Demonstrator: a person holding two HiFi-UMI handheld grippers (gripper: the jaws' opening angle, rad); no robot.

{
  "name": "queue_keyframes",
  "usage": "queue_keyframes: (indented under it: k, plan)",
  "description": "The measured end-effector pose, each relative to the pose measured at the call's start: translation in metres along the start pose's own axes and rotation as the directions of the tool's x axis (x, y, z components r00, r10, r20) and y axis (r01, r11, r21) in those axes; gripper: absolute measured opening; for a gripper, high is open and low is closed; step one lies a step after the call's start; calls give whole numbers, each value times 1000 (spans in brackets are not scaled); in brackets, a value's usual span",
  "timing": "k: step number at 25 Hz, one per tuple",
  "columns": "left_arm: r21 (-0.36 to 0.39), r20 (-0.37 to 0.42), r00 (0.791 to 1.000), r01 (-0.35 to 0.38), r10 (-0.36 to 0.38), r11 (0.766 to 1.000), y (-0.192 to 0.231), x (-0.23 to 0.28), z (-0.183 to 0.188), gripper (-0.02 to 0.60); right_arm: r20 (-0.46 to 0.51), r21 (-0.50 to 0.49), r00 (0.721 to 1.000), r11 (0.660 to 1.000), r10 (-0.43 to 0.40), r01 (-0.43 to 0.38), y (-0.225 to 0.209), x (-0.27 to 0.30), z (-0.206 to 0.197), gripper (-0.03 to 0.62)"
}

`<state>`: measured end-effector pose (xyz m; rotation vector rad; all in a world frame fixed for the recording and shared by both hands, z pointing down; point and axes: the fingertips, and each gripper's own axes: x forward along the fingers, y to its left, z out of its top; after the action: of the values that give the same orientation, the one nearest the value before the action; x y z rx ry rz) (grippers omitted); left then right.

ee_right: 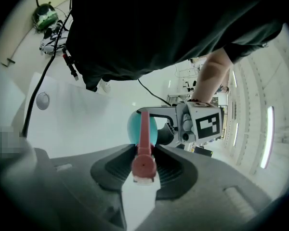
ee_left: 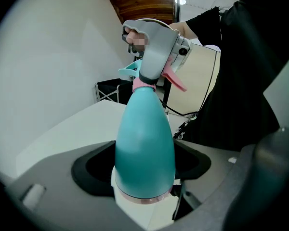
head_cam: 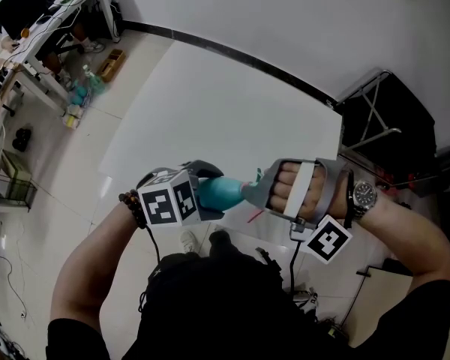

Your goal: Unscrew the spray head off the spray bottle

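I hold a teal spray bottle (head_cam: 221,193) level in front of my body, over the near edge of the white table (head_cam: 232,103). My left gripper (head_cam: 206,193) is shut on the bottle's wide body (ee_left: 144,143), with the base toward its camera. My right gripper (head_cam: 256,191) is shut on the pink spray head (ee_right: 143,160), whose nozzle points at that camera. In the left gripper view the pink collar (ee_left: 143,84) and teal trigger (ee_left: 127,72) show just below the right gripper's grey jaws. The neck thread is hidden.
A black folding stand (head_cam: 390,118) is beyond the table's right corner. A cluttered desk (head_cam: 52,21) and bottles on the floor (head_cam: 82,88) lie far left. Cables hang below my arms (head_cam: 294,265).
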<state>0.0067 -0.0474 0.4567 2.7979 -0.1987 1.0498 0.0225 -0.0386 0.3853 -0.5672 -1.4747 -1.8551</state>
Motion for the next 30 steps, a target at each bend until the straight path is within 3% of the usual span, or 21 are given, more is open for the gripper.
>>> queue_keyframes:
  k: [5, 9, 11, 15, 18, 22, 24, 25, 26, 27, 28, 30]
  plan:
    - [-2, 1, 1000, 1, -1, 1000, 0, 1, -2, 388, -5, -21, 1000, 1000, -19, 19, 3, 2, 0, 115]
    - [12, 0, 998, -64, 64, 998, 6, -1, -1, 388, -31, 75, 999, 997, -19, 21, -2, 3, -6, 120]
    - [16, -1, 995, -98, 98, 995, 11, -2, -3, 388, -47, 153, 999, 988, 5, 2, -1, 3, -15, 246]
    - [18, -2, 986, -166, 166, 986, 22, -5, -5, 388, -73, 281, 997, 960, 35, -13, -2, -7, -33, 307]
    - [23, -10, 976, -215, 216, 976, 30, -10, -10, 388, -108, 403, 990, 915, 86, -35, 4, -15, -52, 313]
    - [18, -19, 963, -269, 270, 963, 39, -13, -16, 388, -123, 585, 980, 809, 158, -57, 16, -27, -75, 313]
    - [18, -24, 953, -301, 302, 953, 46, -16, -19, 388, -114, 700, 977, 712, 181, -50, 16, -32, -86, 313]
    - [17, -26, 947, -318, 319, 948, 49, -17, -19, 388, -95, 770, 978, 637, 187, -47, 15, -34, -90, 313]
    - [16, -28, 941, -336, 336, 942, 53, -19, -20, 388, -65, 841, 980, 539, 189, -49, 12, -35, -93, 313]
    - [14, -30, 934, -355, 355, 935, 56, -20, -21, 388, -24, 907, 982, 418, 185, -56, 10, -35, -95, 313]
    - [14, -34, 926, -375, 376, 927, 60, -20, -21, 388, 23, 959, 985, 275, 173, -71, 6, -35, -97, 313]
    - [18, -44, 906, -421, 422, 907, 69, -21, -22, 388, 115, 993, 986, -42, 119, -111, -1, -36, -101, 313]
